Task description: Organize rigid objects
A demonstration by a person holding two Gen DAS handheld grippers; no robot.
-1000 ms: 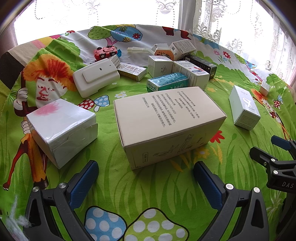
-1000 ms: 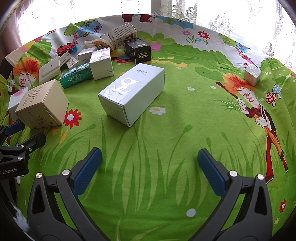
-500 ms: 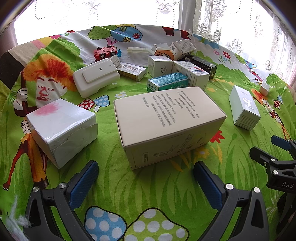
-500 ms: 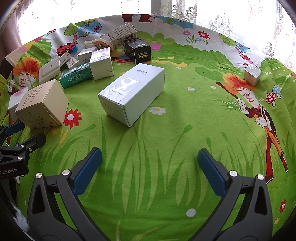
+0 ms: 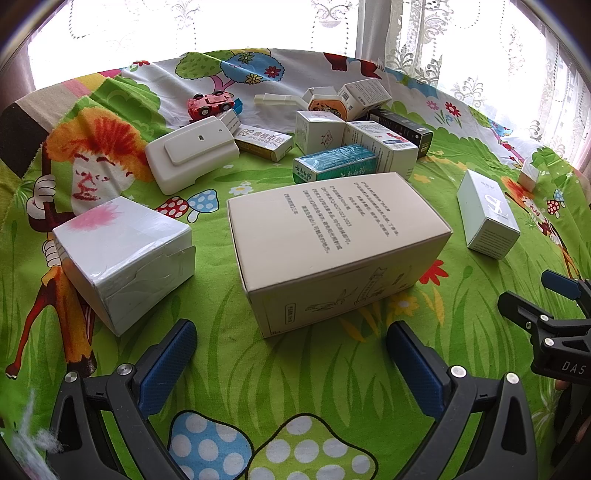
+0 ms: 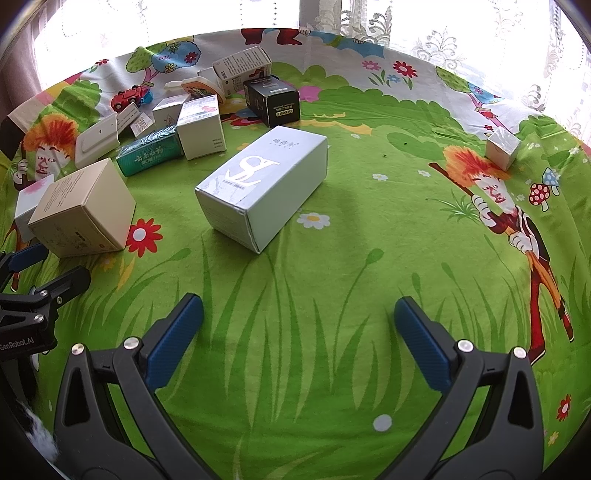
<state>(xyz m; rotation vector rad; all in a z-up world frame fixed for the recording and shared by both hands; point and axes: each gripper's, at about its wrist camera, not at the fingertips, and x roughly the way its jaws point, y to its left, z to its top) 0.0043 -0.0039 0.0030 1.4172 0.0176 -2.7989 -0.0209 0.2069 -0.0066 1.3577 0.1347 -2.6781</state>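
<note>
Cartoon-print cloth [image 6: 332, 295] on table, lace curtains [image 5: 424, 33] behind.

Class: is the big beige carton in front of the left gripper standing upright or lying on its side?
Lying on its side: the beige carton rests lengthwise, printed panel facing up.

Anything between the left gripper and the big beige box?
Nothing: only bare cloth separates the open left gripper from the beige box, per the left wrist view.

Bright daylight, strong fisheye bend

Daylight pours through the lace curtains [image 5: 424, 40] behind the beige box [image 5: 332, 243], blowing the window [image 6: 184, 22] out to white. Soft shadows fall from the box toward the camera. The box's glossy white neighbour [image 5: 122, 254] shows faint glare. Focus is sharp around the box; straight lines bow and corners go black near the rim.
</note>
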